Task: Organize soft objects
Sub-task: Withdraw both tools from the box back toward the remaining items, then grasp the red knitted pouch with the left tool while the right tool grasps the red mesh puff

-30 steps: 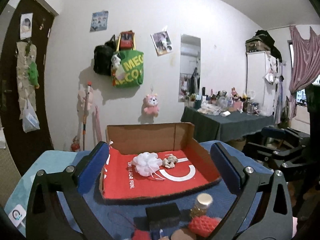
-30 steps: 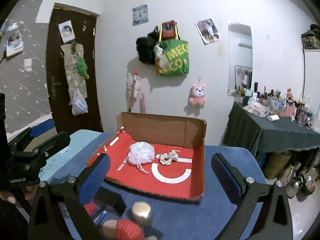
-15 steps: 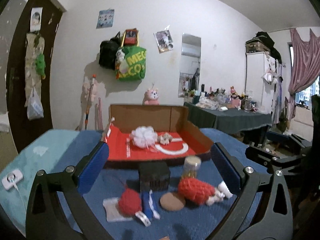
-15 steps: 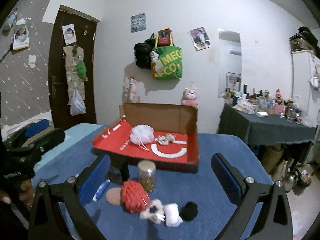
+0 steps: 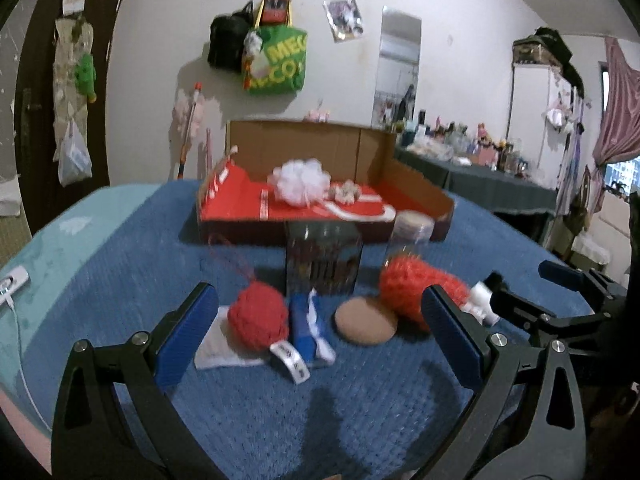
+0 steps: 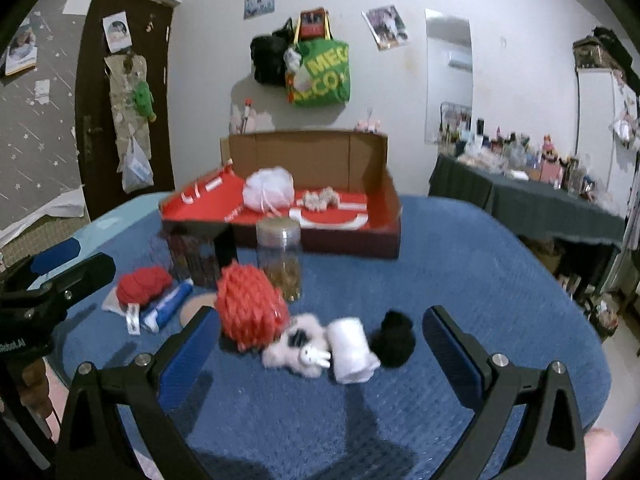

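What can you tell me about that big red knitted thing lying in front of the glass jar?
The big red knitted thing looks like chunky crocheted yarn, rounded and plump, bright red. It lies on the blue blanket, just in front of the glass jar. A fluffy white toy presses against its lower right side. In the left view it sits beside a tan round pad. Neither gripper touches it.
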`<state>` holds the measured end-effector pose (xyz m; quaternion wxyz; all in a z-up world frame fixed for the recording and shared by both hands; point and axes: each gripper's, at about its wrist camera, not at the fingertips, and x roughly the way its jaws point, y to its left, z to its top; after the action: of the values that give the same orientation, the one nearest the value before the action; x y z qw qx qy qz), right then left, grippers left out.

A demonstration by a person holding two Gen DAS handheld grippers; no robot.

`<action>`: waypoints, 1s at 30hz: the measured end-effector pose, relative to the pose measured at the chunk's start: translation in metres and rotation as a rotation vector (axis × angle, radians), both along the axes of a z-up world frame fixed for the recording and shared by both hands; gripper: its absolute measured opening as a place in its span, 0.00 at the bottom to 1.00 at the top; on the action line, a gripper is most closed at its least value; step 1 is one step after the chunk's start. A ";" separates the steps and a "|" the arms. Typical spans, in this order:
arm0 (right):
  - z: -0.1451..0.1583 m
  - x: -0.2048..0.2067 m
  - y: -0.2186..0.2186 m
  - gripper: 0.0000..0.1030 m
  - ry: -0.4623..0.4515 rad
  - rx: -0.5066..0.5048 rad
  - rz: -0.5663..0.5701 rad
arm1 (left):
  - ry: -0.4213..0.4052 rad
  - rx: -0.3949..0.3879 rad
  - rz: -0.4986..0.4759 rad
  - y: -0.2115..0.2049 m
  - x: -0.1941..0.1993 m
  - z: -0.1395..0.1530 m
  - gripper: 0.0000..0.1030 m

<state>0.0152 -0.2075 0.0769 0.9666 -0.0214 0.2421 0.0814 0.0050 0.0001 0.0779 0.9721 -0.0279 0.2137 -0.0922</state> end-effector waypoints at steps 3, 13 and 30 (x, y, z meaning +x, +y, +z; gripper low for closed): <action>-0.010 0.005 0.001 1.00 0.028 0.003 0.004 | 0.044 -0.003 0.000 0.002 0.008 -0.009 1.00; -0.024 0.030 0.009 1.00 0.104 0.015 0.054 | 0.121 0.017 0.016 0.011 0.031 -0.018 1.00; -0.020 0.059 0.039 1.00 0.122 0.025 0.184 | 0.275 0.056 -0.047 0.033 0.075 -0.035 0.65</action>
<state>0.0747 -0.1687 0.0569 0.9387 -0.0263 0.2966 0.1740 0.0797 0.0330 0.0426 0.9317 -0.0084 0.3480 -0.1042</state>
